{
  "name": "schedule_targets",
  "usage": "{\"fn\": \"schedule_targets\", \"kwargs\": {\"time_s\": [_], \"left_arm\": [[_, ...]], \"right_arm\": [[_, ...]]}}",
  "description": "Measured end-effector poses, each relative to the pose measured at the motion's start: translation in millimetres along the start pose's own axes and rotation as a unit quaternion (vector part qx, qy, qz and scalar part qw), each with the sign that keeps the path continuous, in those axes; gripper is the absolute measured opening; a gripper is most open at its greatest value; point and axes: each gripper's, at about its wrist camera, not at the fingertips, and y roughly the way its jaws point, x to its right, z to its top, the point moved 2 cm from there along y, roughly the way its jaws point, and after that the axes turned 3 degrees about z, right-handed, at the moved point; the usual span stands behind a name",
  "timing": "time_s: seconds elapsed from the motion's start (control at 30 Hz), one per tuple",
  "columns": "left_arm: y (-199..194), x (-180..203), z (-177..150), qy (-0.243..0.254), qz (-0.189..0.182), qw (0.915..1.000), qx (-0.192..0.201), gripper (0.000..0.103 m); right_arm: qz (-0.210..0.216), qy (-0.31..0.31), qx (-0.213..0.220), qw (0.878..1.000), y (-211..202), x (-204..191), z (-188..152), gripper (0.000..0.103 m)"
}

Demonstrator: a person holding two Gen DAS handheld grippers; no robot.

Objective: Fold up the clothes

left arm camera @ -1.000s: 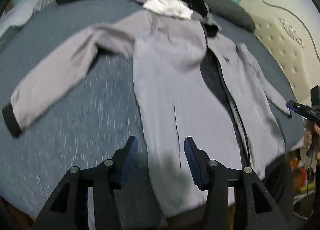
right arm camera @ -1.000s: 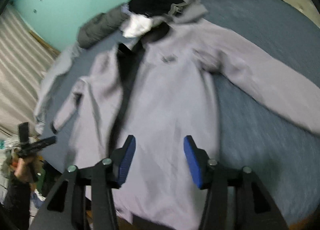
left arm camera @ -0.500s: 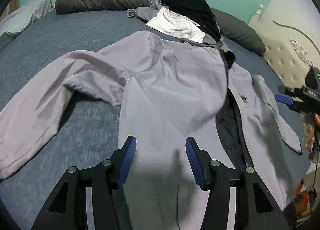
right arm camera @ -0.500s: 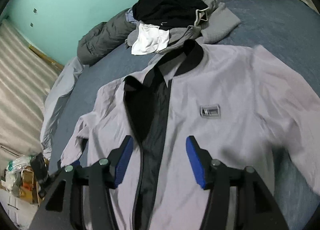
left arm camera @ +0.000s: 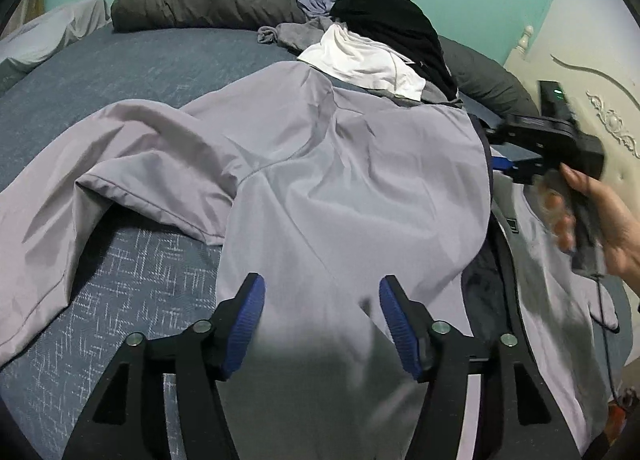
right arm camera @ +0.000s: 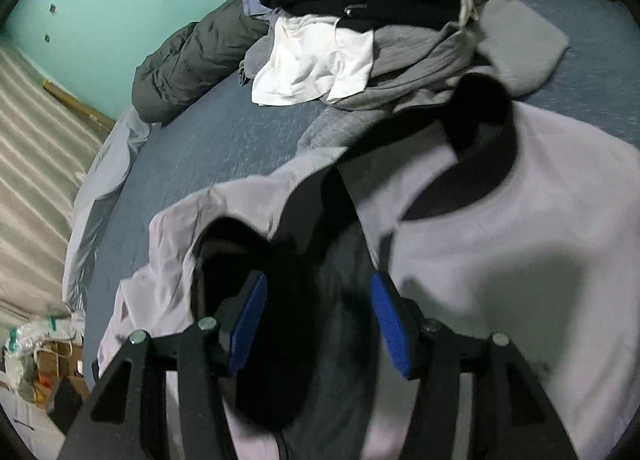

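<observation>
Both grippers have advanced over the light grey zip-front jacket, which lies spread, unfolded, mid-bed. Left gripper fingers opening, empty; right gripper fingers released. No fold made.

You have one jacket on one bed, two grippers (left, right), and one clothes pile.

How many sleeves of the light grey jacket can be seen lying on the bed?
1 fully: the long sleeve spreads leftward over the blue bedcover. The other sleeve, on the jacket's far side, shows only partly and bunched; the rest may be hidden.
</observation>
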Motion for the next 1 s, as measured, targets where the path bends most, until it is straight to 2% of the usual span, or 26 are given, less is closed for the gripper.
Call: {"fn": "schedule_targets", "kwargs": {"time_s": [0.33, 0.4, 0.43, 0.5, 0.73, 0.87, 0.97, 1.0], "left_arm": [[16, -18, 2, -0.030, -0.006, 0.9995, -0.002, 0.065], [17, -19, 3, -0.031, -0.008, 0.9995, 0.000, 0.066], [17, -19, 4, -0.033, -0.010, 0.9994, 0.000, 0.066], [19, -20, 4, -0.038, -0.012, 0.9992, 0.000, 0.066], [19, -24, 5, -0.043, -0.018, 0.9989, 0.002, 0.066], [20, -25, 4, -0.043, -0.019, 0.9989, 0.003, 0.066], [20, -23, 3, -0.038, -0.018, 0.9991, 0.002, 0.066], [20, -23, 3, -0.037, -0.018, 0.9991, 0.002, 0.066]], "right_arm": [[0.022, 0.016, 0.018, 0.999, 44, 5, 25, 0.053], [0.036, 0.006, 0.023, 0.999, 46, 2, 28, 0.032], [0.041, 0.001, 0.025, 0.999, 47, 1, 30, 0.028], [0.038, -0.012, 0.032, 0.999, 46, -4, 35, 0.007], [0.029, -0.037, 0.078, 0.996, 28, -24, 71, 0.003], [0.034, -0.011, 0.110, 0.993, 20, -25, 96, 0.003], [0.028, -0.011, 0.106, 0.994, 23, -27, 110, 0.003], [0.032, -0.008, 0.102, 0.994, 24, -27, 113, 0.007]]}}
